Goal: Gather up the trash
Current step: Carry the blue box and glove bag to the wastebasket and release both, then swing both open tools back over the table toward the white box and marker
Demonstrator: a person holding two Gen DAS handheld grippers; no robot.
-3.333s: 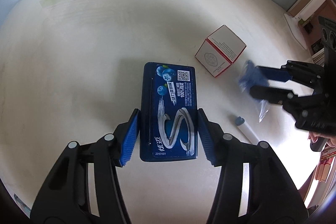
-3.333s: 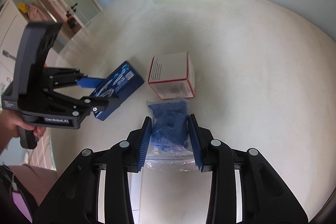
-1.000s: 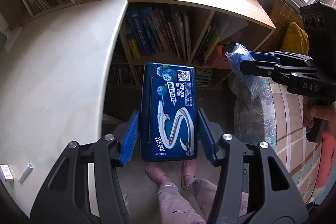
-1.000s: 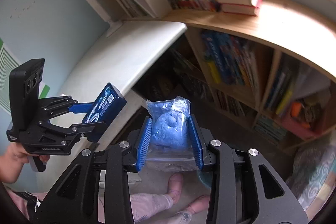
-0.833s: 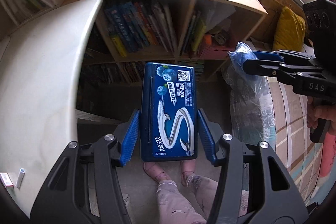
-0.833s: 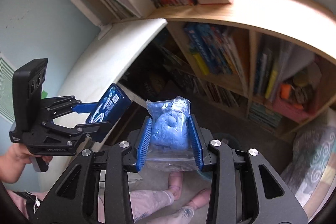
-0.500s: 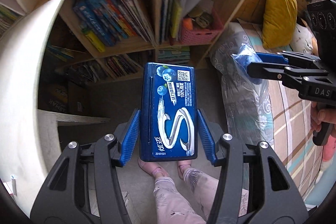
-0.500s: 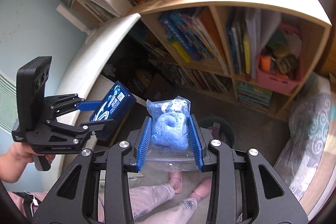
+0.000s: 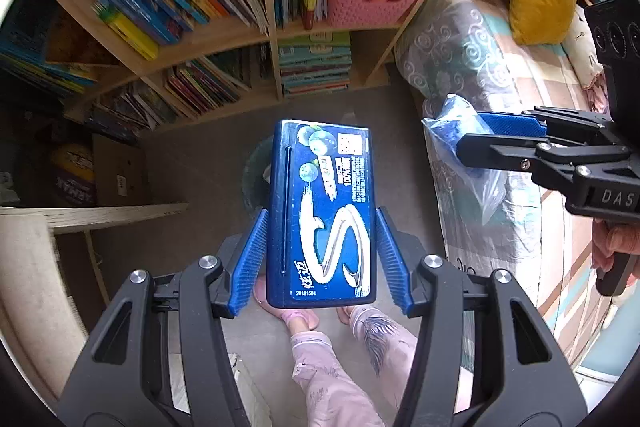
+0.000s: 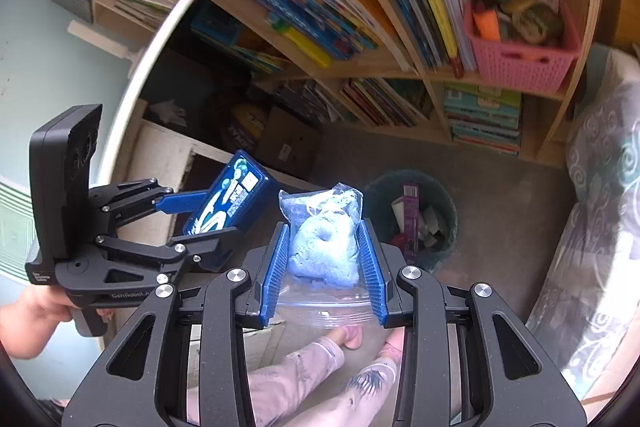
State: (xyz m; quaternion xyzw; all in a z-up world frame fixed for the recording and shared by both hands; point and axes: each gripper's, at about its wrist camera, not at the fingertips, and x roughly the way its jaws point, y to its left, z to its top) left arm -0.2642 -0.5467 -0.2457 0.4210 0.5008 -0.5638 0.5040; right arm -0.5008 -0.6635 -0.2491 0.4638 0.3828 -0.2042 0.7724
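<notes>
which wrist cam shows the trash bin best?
Right wrist: the trash bin shows its rim and the litter inside, beside the bagged blue wad. Left wrist shows only a dark sliver of rim, mostly hidden behind the blue gum box.

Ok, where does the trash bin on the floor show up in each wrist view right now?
Left wrist: the trash bin is at centre, mostly hidden behind the blue gum box that the left gripper holds; only its dark rim shows left of the box.
Right wrist: the bin sits right of centre on the floor, litter visible inside, just past the bagged blue item.
Shared landmark: the pink basket on the bookshelf.
</notes>
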